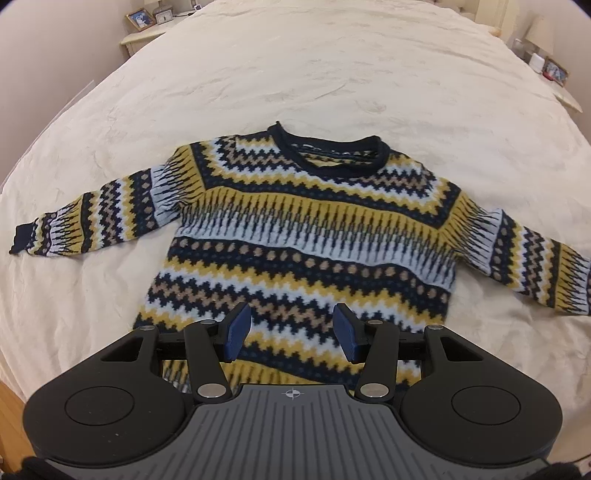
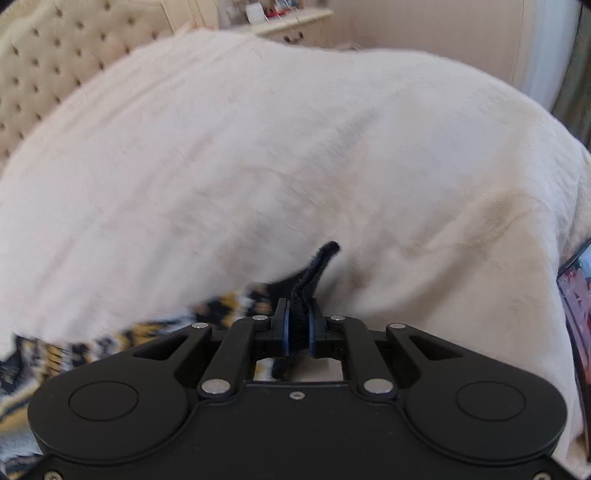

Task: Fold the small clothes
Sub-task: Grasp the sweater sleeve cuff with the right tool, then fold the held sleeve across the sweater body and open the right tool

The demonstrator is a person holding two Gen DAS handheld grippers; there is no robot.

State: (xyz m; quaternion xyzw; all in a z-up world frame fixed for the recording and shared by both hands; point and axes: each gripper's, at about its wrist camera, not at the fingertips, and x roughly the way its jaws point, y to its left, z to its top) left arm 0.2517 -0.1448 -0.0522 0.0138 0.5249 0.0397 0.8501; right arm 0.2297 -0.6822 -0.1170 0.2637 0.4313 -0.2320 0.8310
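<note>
A small knitted sweater point(image 1: 306, 229) in navy, yellow, white and tan zigzag bands lies flat and face up on the cream bedspread point(image 1: 295, 74), both sleeves spread out, its navy neckband at the far side. My left gripper point(image 1: 291, 326) hovers over the sweater's hem with its blue pads apart and nothing between them. In the right wrist view my right gripper point(image 2: 299, 325) is shut on the dark navy cuff point(image 2: 314, 269) of a sleeve; the cuff sticks up past the pads. The patterned sleeve point(image 2: 110, 339) trails off blurred to the lower left.
A nightstand point(image 1: 147, 33) with a picture frame and clock stands at the far left of the bed, another with a lamp point(image 1: 539, 33) at the far right. A tufted headboard point(image 2: 55, 74) and a dresser point(image 2: 291, 22) show behind the bed. A dark screen point(image 2: 576, 306) is at the right edge.
</note>
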